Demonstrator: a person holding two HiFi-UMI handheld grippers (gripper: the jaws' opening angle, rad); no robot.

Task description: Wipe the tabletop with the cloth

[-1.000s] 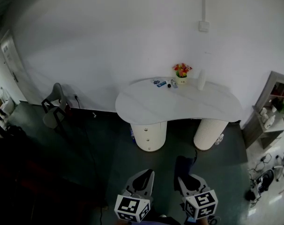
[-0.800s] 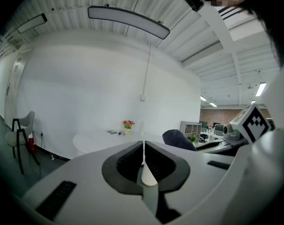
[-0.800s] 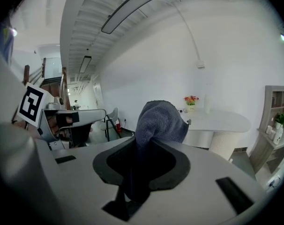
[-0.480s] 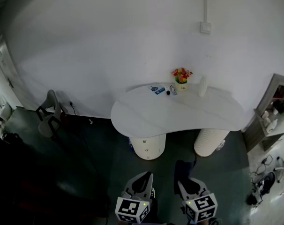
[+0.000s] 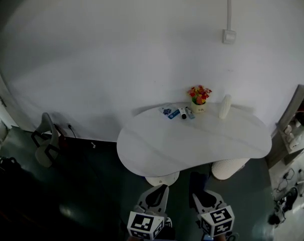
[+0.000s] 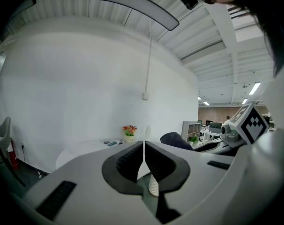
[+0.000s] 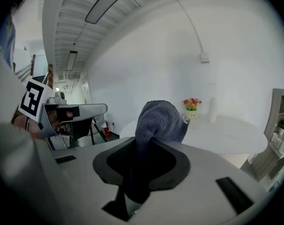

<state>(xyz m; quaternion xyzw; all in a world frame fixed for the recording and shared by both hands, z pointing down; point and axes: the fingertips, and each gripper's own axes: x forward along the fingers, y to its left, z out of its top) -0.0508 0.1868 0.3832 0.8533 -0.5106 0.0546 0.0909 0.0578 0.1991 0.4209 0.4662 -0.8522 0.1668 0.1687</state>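
The step in hand looks like the approach: no wiping has begun, and the white kidney-shaped surface (image 5: pixel 192 144) lies at 12 o'clock from both tools, apart from them.

To do it well, the cloth (image 7: pixel 160 121) should reach the near edge first and be laid flat, not dabbed with its bunched tip. Strokes would best run side to side across the bare near half. They should slow toward the far rim, where a flower pot (image 5: pixel 198 97) stands at about 1 o'clock, with a white cylinder (image 5: pixel 224 107) just to its 3 o'clock and a few small items (image 5: pixel 174 113) to its 9 o'clock. Those could be knocked over or swept off.

The right hand-held gripper (image 7: pixel 142 144) is clamped on the dark blue-grey cloth. The fabric fills the gap between the jaws, and a rounded fold stands up beyond them toward 12 o'clock. The left hand-held gripper (image 6: pixel 143 156) has its jaws together, only a thin seam showing between the pads, and nothing is held there. It touches nothing and is free to steady things on the surface if needed.
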